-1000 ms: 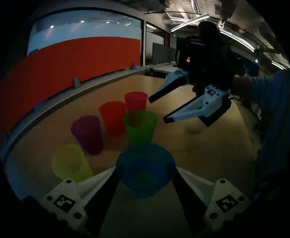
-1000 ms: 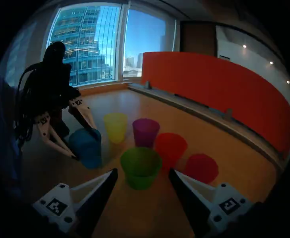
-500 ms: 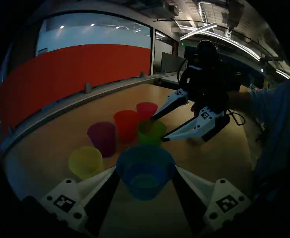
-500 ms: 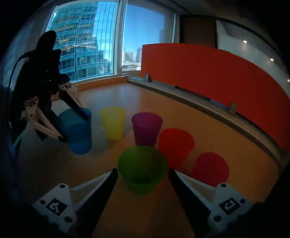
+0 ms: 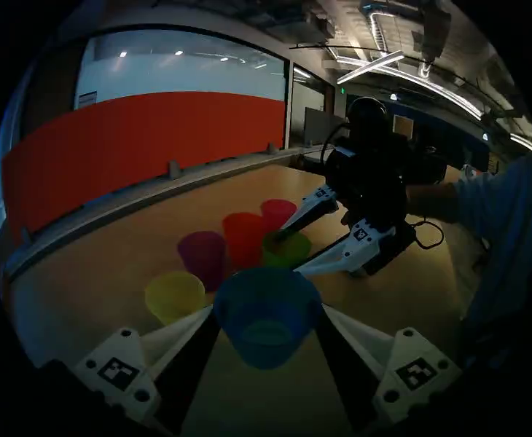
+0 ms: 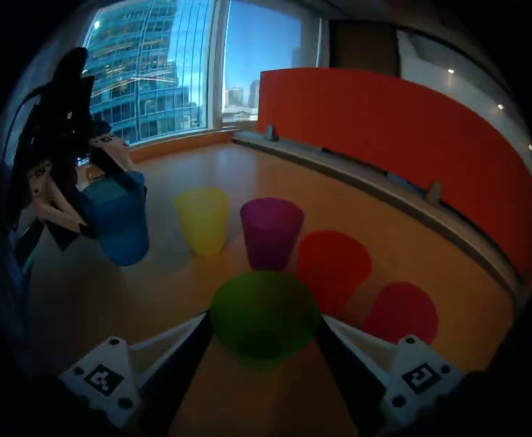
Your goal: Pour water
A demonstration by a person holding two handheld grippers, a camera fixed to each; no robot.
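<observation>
The blue translucent plastic cup (image 5: 266,331), likely crushable, is pinched between the left gripper (image 5: 266,312) fingers. The green translucent plastic cup (image 6: 264,328) is straddled by the right gripper (image 6: 263,316); contact cannot be told.

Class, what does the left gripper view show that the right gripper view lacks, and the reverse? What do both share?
Left gripper view: long ceiling light strips. Right gripper view: windows onto tall buildings. Shared: blue cup, green cup, yellow cup, purple cup, orange wall, wooden table.
</observation>
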